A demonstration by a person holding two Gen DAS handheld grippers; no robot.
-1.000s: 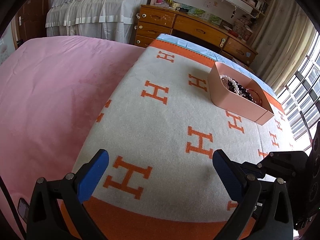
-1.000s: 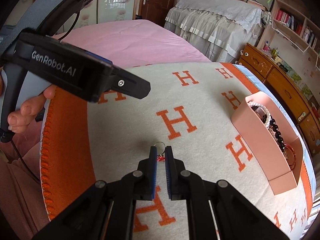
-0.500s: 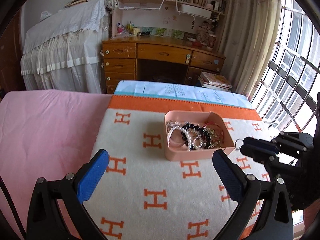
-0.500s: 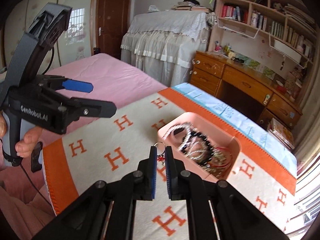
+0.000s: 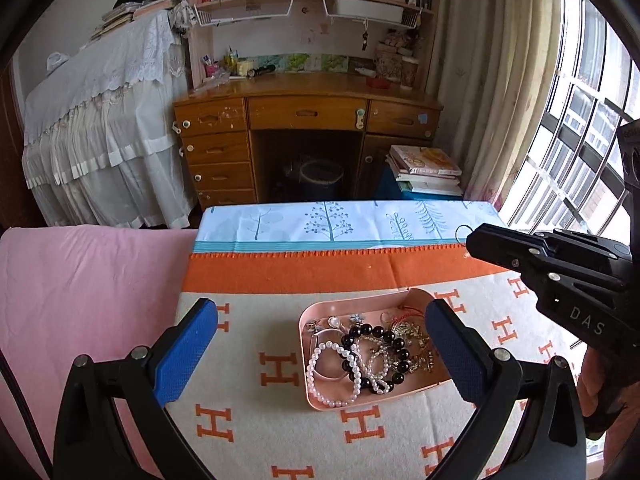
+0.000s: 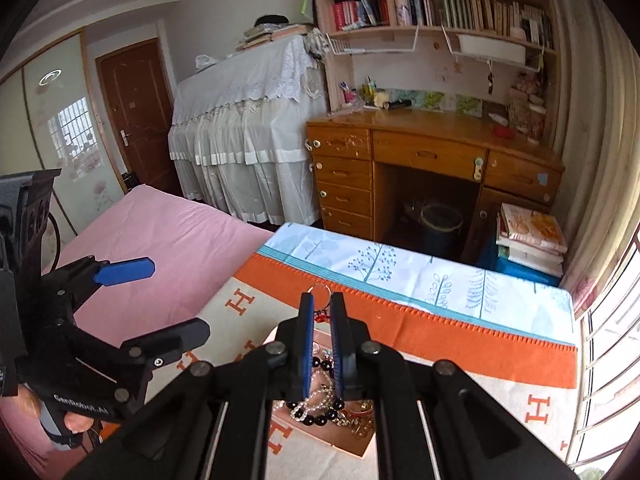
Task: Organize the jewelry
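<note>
A pink tray lies on the orange-and-cream H-patterned blanket, holding several bracelets of pearl and black beads. My left gripper stands open above the tray's near side, nothing between its blue pads. My right gripper is shut on a small ring with a red charm, held in the air above the tray. In the left wrist view the right gripper reaches in from the right, the thin wire ring at its tip.
A pink bedspread lies left of the blanket. A pale blue tree-print sheet covers the bed's far end. Beyond stand a wooden desk, a book stack, a draped cabinet and a barred window.
Both grippers have risen and swung toward the tray. The right one carried the ring with the red charm from over the blanket to above the tray. The left one stayed open.
</note>
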